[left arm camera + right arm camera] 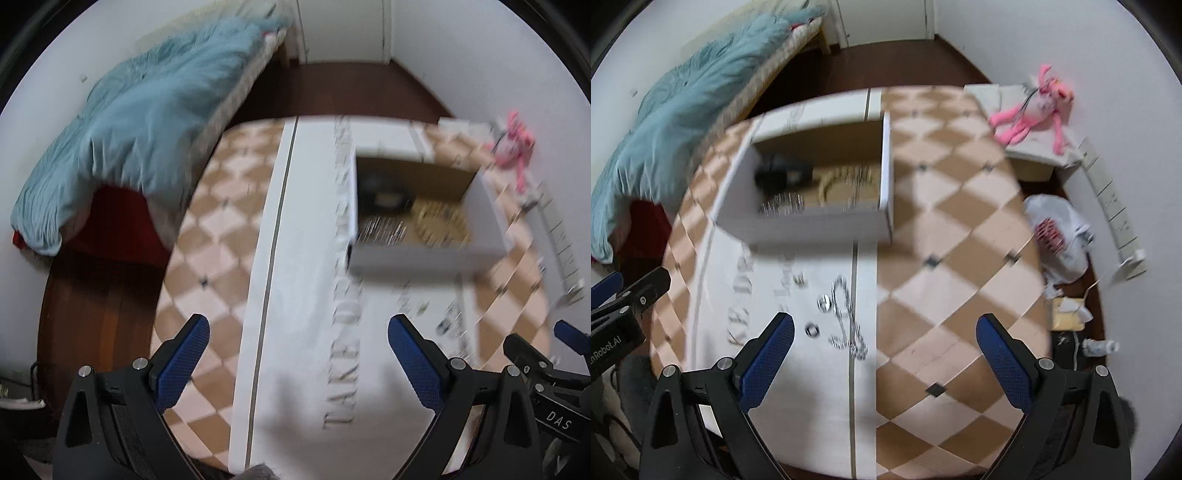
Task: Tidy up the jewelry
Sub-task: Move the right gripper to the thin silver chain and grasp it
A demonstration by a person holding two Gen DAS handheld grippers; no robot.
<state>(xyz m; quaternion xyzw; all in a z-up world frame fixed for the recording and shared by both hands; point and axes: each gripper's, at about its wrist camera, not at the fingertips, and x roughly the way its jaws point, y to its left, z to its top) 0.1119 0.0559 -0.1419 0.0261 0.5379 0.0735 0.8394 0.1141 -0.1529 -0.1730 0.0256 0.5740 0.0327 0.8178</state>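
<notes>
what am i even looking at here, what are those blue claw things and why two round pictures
Those claws are two hand-held grippers, one in each of a person's hands, each with a fisheye camera looking along its blue-padded fingers. One picture is from the left gripper, the other from the right gripper. Both are open and hold nothing. Below lies a round table in a tan and pink checked cloth, with a white printed sheet across it. On that sheet stand an open white cardboard box with blurred jewelry inside, a loose silver chain and two small silver rings, too blurred to describe further.
</notes>
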